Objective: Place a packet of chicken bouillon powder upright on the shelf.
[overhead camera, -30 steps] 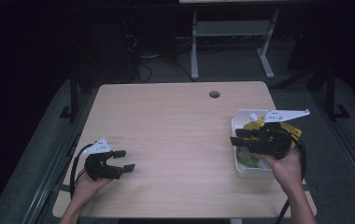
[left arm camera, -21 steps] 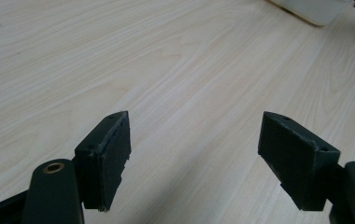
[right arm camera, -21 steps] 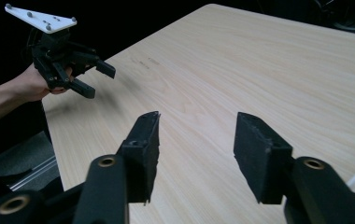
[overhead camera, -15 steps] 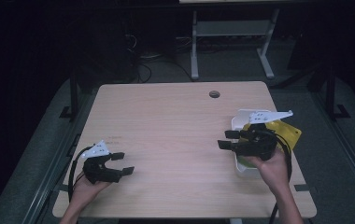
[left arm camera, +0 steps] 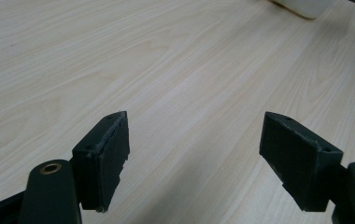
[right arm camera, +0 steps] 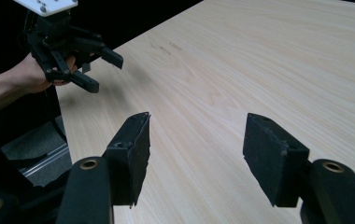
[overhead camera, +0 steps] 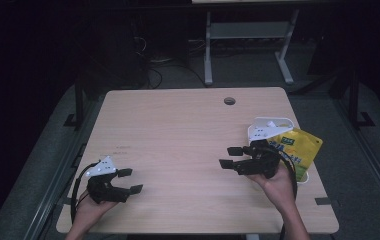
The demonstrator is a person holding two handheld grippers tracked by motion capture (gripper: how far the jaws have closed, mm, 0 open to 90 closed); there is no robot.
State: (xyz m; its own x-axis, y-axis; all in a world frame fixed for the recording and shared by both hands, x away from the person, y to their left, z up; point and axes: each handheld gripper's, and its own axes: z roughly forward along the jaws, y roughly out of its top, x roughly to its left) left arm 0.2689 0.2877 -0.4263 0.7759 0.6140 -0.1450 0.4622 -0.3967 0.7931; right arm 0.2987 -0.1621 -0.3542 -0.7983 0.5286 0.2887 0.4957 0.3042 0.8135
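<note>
The yellow packet (overhead camera: 296, 150) lies in the white tray (overhead camera: 273, 125) at the table's (overhead camera: 178, 130) right edge, just behind the right gripper (overhead camera: 232, 157), whose jaws are spread and empty. The right gripper view catches the left gripper (right arm camera: 102, 70), also spread, near the table's edge.

i was looking at a lab or test room, not a home. the pale wood table (overhead camera: 178, 130) had a cable hole (overhead camera: 229, 101) in its top and stood on dark grey carpet (overhead camera: 368, 150). behind it, loose cables (overhead camera: 153, 70) lay on the floor beside a white metal stand (overhead camera: 248, 35). everything past the table sat in darkness.
</note>
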